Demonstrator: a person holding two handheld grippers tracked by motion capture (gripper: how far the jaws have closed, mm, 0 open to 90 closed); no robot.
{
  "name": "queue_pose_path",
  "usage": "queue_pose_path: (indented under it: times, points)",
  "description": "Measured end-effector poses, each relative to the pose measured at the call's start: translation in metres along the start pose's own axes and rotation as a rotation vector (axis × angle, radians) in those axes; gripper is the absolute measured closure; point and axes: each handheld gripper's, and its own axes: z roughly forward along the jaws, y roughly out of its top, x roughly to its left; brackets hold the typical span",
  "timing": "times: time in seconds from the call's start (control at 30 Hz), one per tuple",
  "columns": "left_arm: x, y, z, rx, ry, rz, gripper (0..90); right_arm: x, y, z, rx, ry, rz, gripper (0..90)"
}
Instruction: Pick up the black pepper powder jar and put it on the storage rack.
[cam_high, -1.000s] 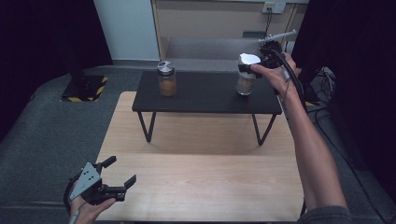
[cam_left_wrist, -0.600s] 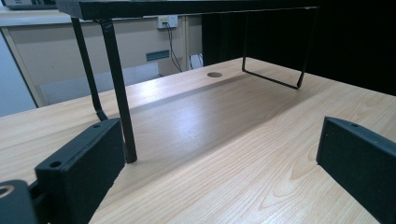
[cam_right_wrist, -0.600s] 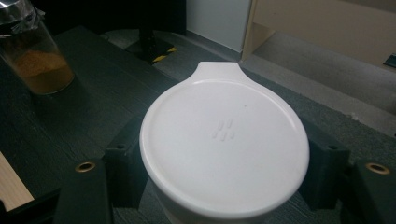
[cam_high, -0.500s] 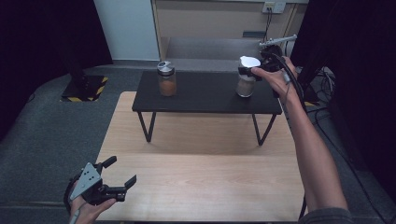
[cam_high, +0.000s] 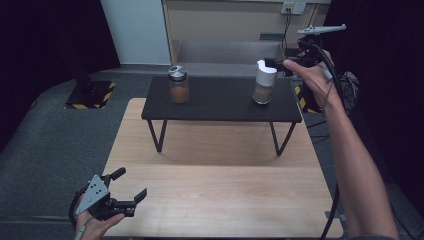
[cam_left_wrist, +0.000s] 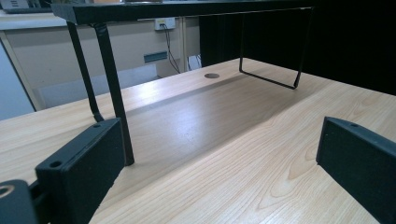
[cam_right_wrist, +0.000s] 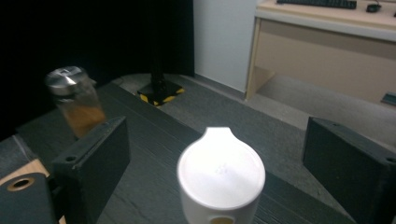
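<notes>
Right tongs (cam_high: 274, 64) wide apart, jaws either side of the white-capped jar (cam_high: 264, 82) at its cap (not gripping) – jar on the black stand (cam_high: 220, 102), right end; metal-lidded jar (cam_high: 178, 84) left; left tongs (cam_high: 131, 186) wide over the worktop (cam_high: 220, 195)

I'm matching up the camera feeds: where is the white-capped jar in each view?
High view: white-capped jar at upper right, on the black shelf, beside the right claw.
Left gripper view: the shelf's underside and legs, no jar.
Right gripper view: bottom centre, between the open jaws.
Shared landmark: the black shelf.
</notes>
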Motion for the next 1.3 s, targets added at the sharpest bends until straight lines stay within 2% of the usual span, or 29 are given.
queue_pose_path:
  times: [0.2, 0.4, 0.67, 0.87, 1.1, 1.3]
  points:
    - [0.000, 0.001, 0.001, 0.003, -0.004, 0.005, 0.1, 0.006, 0.006, -0.029, -0.056, 0.006, -0.051, 8.1]
    - [-0.001, 0.000, 0.000, -0.005, -0.001, 0.003, 0.1, 0.007, 0.000, -0.055, -0.093, 0.020, -0.086, 7.6]
    - [-0.001, 0.001, -0.001, -0.006, 0.002, 0.003, 0.0, 0.012, -0.024, -0.084, -0.132, 0.080, -0.153, 8.2]
    - [-0.002, 0.001, -0.001, -0.007, 0.006, 0.004, 0.0, 0.017, -0.049, -0.098, -0.158, 0.132, -0.170, 8.4]
    - [-0.003, 0.001, -0.001, -0.005, 0.006, 0.004, 0.0, 0.025, -0.078, -0.109, -0.181, 0.177, -0.201, 8.3]
    - [-0.003, 0.001, -0.001, -0.003, 0.007, 0.004, 0.0, 0.031, -0.103, -0.114, -0.187, 0.198, -0.207, 8.3]
